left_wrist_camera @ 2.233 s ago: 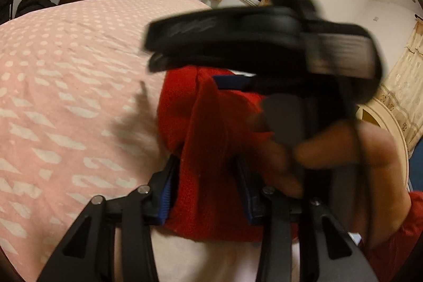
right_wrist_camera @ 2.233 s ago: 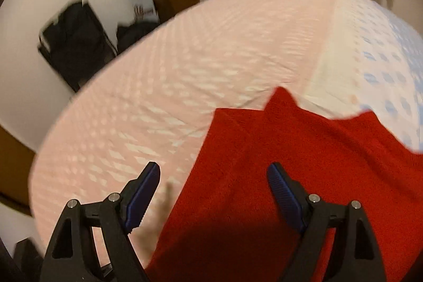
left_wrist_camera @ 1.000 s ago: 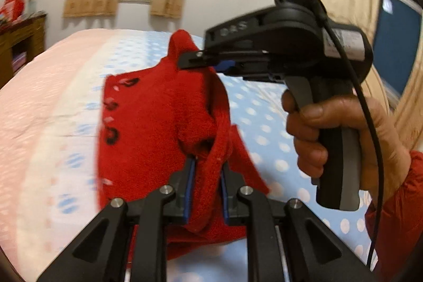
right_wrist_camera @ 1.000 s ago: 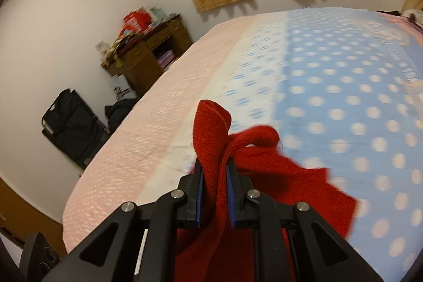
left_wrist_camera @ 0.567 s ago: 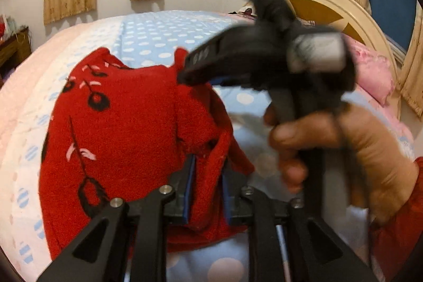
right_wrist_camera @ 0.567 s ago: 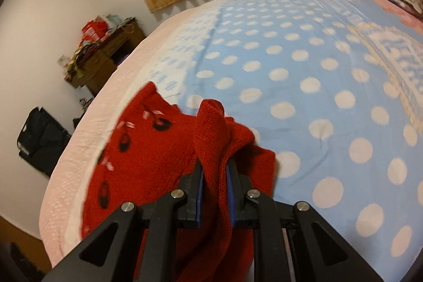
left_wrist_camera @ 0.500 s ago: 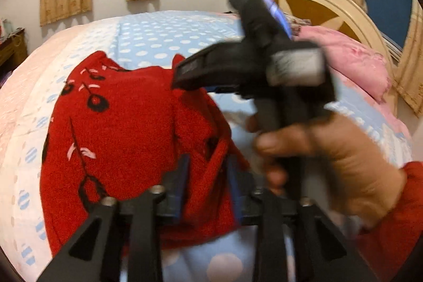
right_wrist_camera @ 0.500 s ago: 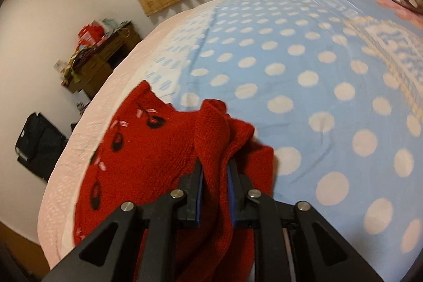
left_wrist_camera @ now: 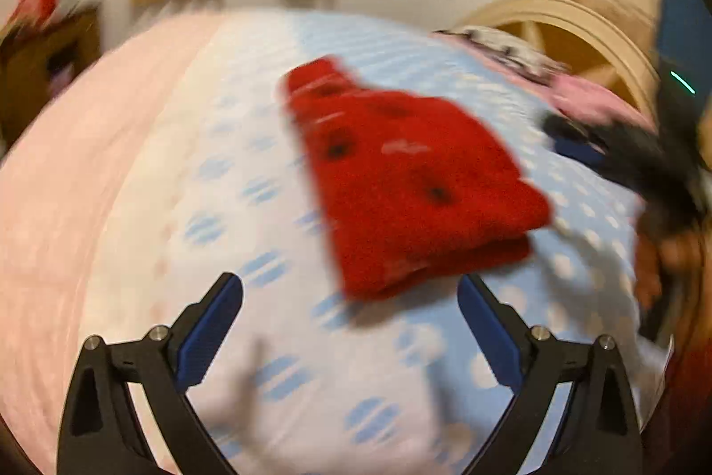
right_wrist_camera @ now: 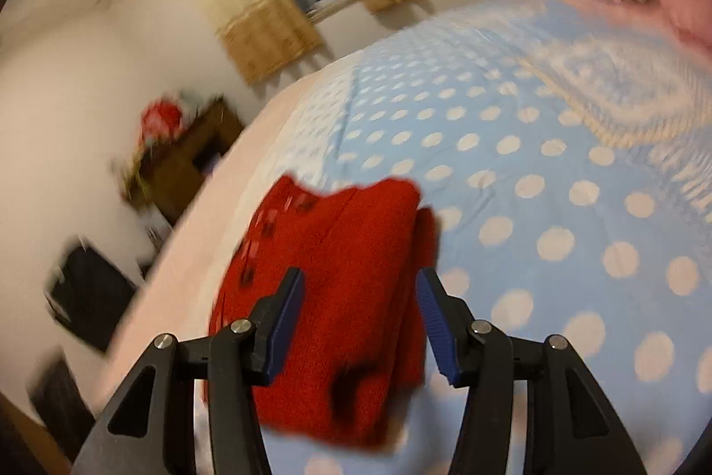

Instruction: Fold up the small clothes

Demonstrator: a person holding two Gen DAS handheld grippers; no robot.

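Red knit garment [left_wrist_camera: 409, 181] lies folded, doubled edge visible, on blue dotted bedspread [right_wrist_camera: 556, 172]. Left gripper [left_wrist_camera: 349, 328] wide, empty, short of garment. Right gripper [right_wrist_camera: 360, 319] wide, empty, above garment. Fold judged finished.

Folded red sweater [left_wrist_camera: 414, 181] lies alone; bedspread [left_wrist_camera: 187, 172] bare around it.

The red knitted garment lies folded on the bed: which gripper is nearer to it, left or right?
Right. The right gripper hangs open directly over the red garment, its fingers framing the cloth. The left gripper is open too, but drawn back, with bedspread showing before the garment's near edge.
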